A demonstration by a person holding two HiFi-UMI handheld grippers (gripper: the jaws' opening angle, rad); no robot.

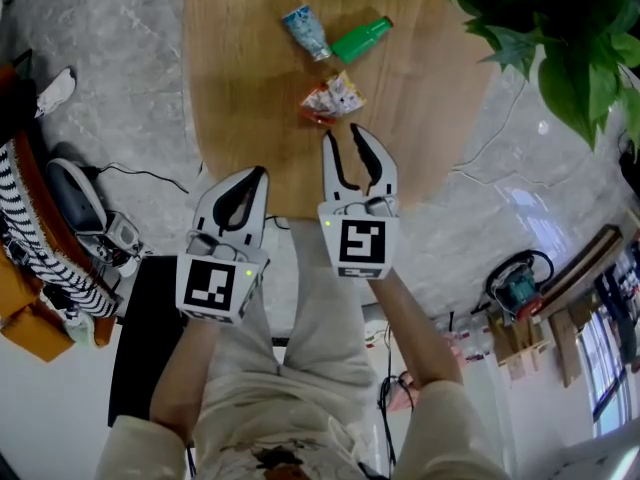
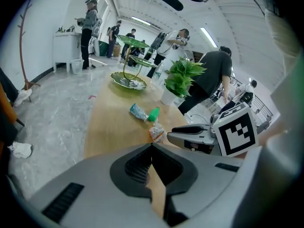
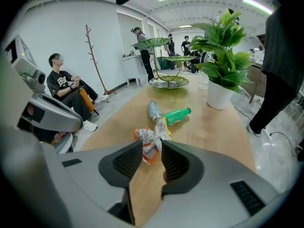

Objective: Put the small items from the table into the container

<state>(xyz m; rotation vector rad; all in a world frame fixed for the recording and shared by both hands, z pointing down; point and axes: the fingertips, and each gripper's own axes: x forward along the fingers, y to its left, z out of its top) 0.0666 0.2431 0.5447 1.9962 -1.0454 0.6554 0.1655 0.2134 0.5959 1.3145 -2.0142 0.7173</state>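
Right gripper (image 1: 342,133) open over table (image 1: 285,200) edge, snack packet (image 1: 333,98) ahead.

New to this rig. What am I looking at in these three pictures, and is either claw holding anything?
There is no robot here: a person holds a two-jaw gripper in each hand. The head view comes from a camera on the person's head, looking down at both grippers and the wooden table. The other two views come from cameras riding on each gripper, looking along its jaws. On the table lie a snack packet, a green bottle and a bluish pouch. A potted plant and a tiered dish stand sit farther along. The left gripper is shut and empty. The right gripper is open, with the packet just ahead of its tips, not gripped.
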